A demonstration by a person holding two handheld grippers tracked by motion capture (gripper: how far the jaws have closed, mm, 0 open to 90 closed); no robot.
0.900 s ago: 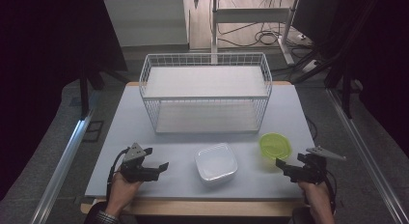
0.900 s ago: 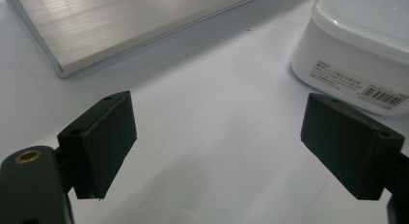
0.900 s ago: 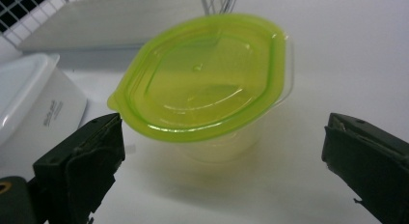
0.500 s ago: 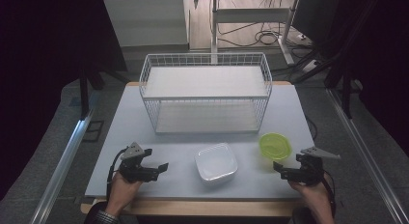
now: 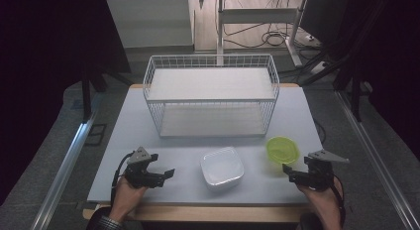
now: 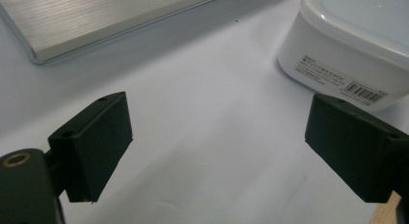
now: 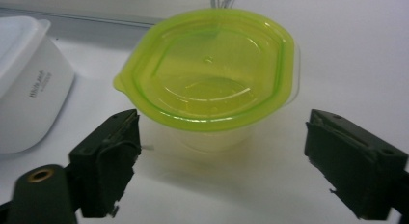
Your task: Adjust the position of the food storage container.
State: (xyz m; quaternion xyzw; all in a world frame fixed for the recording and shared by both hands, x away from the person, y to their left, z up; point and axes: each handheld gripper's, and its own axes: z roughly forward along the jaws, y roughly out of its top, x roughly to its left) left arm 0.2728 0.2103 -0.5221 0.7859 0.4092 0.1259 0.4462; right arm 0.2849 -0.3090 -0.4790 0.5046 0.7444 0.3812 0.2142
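Dim room, cables on the floor behind; pale grey table (image 5: 148, 116) carries a white wire basket (image 5: 210, 98) at 12 o'clock, back centre. White lidded tub (image 5: 222, 167) sits front centre, green-lidded cup (image 5: 283, 149) just beside it toward 3 o'clock. Left gripper (image 5: 166, 174) rests near the front edge at about 9 o'clock of the tub, jaws spread wide, nothing between them; in the left gripper view the tub (image 6: 347, 45) lies at 1 o'clock past the right-hand jaw, a barcode label on its side. Right gripper (image 5: 288, 170) sits at roughly 5 o'clock of the cup, jaws likewise apart and empty, the cup (image 7: 207, 74) dead ahead between them in the right gripper view but not touched. Cup looks like thin clear plastic with a snap lid: likely light, slightly flexible, smooth and slippery, easy to tip or squash. Best hold, I'd judge, is across the body just under the lid rim, gentle squeeze; lid edge overhangs so it should stop slipping. Tub looks stiffer, wider, probably near the limit of the jaw span.
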